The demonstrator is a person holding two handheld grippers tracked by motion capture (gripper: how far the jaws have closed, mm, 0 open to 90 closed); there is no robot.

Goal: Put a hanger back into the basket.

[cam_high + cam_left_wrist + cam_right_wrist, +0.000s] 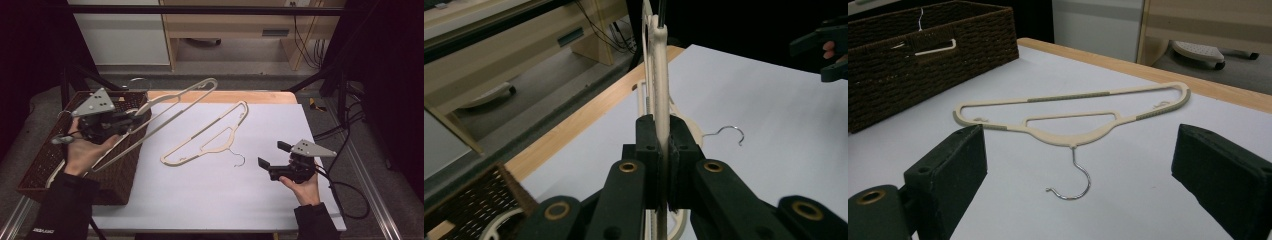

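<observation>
Getting hangers out of the basket and laid flat looks like the job here, so some tips for the carry. The counter (210,200) has a pale sheet over it with plenty of bare room toward the near edge, and I'd use that room. The wicker basket (45,160) sits at the left edge, with at least one more cream hanger inside, seen in the right tool view.

The held hanger (172,102) is up in the air, slanting from over the basket toward the far side of the counter. The left tool (663,150) is clamped tight on one thin bar of it, pads pressing on both sides. With a grip that far from the middle, I reckon the long free end wants to swing, so move slowly and keep the wrist steady.

A second hanger (207,137) lies flat mid-counter, with its metal hook (239,160) pointing at the near edge. Set the new one down well apart from it; otherwise I'd guess hooks tangle. Lower the far tip first, then let the rest settle before letting go.

The right tool (274,155) hovers near that hook with jaws wide and nothing between them. It could pin the lying hanger if things slide.
</observation>
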